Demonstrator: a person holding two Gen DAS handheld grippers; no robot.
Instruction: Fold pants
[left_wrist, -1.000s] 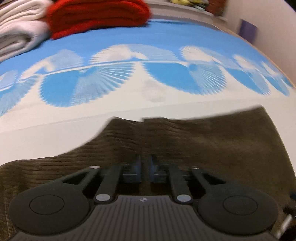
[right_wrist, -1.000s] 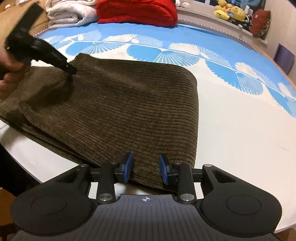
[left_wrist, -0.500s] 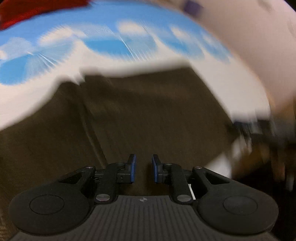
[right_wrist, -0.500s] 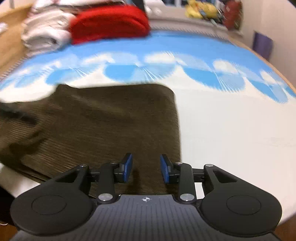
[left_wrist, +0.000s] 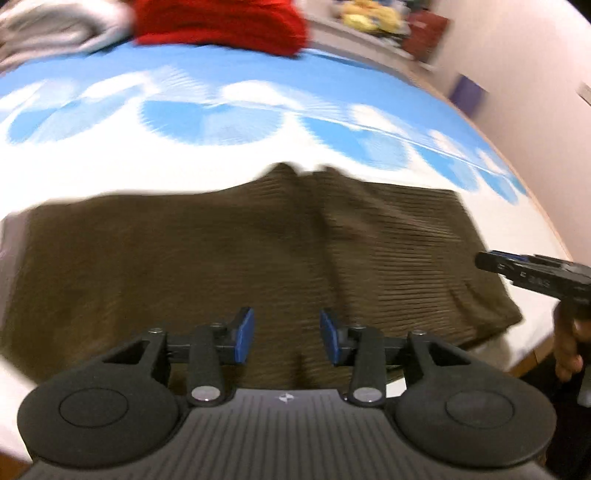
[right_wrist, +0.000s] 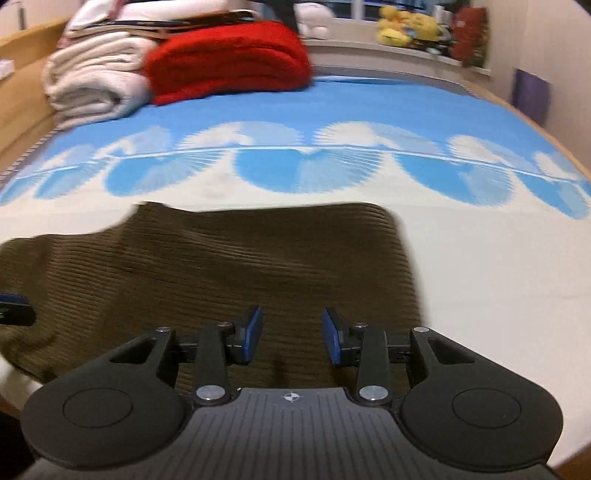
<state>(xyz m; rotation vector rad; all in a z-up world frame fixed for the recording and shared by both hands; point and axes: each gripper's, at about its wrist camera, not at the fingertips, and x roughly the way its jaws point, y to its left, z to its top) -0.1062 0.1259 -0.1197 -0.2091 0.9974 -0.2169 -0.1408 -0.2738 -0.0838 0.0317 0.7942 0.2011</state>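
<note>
Brown corduroy pants (left_wrist: 221, 251) lie folded into a flat block on the bed, seen also in the right wrist view (right_wrist: 240, 266). My left gripper (left_wrist: 286, 325) hovers over their near edge; its jaws are opening and its blue pads hold nothing. My right gripper (right_wrist: 291, 325) hangs over the near right part of the pants, jaws also opening, no cloth pinched. Its black tip (left_wrist: 484, 260) reaches in over the pants' right edge, with a hand (left_wrist: 565, 343) behind it. At the far left edge of the right wrist view the left gripper (right_wrist: 11, 308) just shows.
The blue and white bed sheet (right_wrist: 480, 277) stretches beyond and to the right of the pants. A folded red blanket (right_wrist: 229, 59) and a rolled white one (right_wrist: 92, 85) sit at the head end. Stuffed toys (right_wrist: 406, 26) line a ledge behind. The bed's near edge is just below the pants.
The left gripper has let go of the pants' far edge, drawn back to the near side and spread its jaws. The right gripper has lifted slightly and rolled, its jaws a little wider.
</note>
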